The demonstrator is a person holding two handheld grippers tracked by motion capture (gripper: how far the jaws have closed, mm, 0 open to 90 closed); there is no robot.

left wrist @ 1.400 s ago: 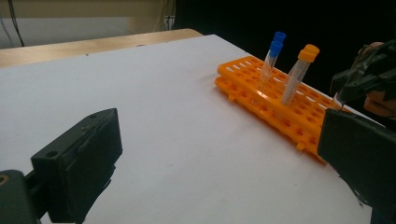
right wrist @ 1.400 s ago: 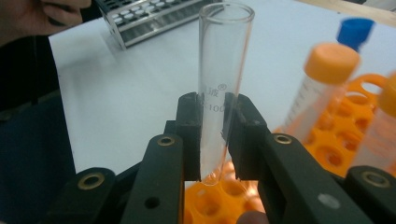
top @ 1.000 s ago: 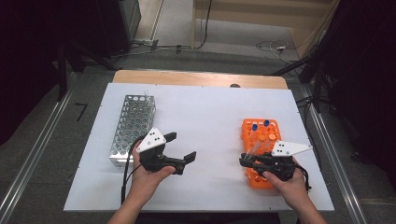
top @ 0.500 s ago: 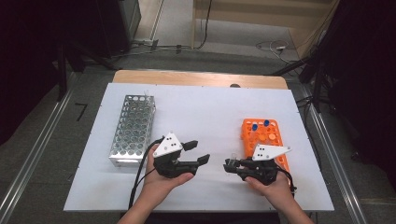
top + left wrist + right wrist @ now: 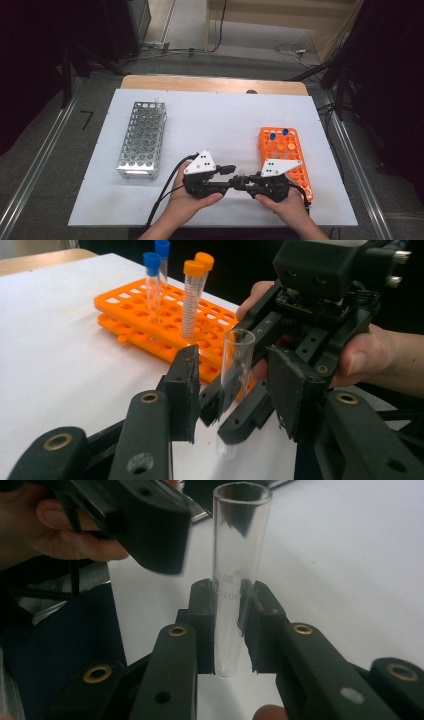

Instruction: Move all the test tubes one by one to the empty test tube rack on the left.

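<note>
A clear, uncapped glass tube [image 5: 235, 580] stands upright in my right gripper [image 5: 227, 625], which is shut on its lower half. My left gripper [image 5: 237, 395] is open, one jaw on each side of that tube [image 5: 235, 365] and not touching it. In the high view the two grippers meet nose to nose near the table's front edge, left gripper [image 5: 229, 177] facing right gripper [image 5: 245, 181], with the tube [image 5: 240, 174] between them. One black jaw of the left gripper looms close at the upper left of the right gripper view.
An orange tube rack [image 5: 287, 155] lies to the right on the white board [image 5: 210, 120]. It holds blue-capped tubes [image 5: 151, 275] and orange-capped tubes [image 5: 192, 290]. A metal rack [image 5: 142, 140] stands at the left.
Both hands came together at the front middle. The right gripper moved left off the orange rack with the tube. The left gripper moved right until its jaws flank the tube.
</note>
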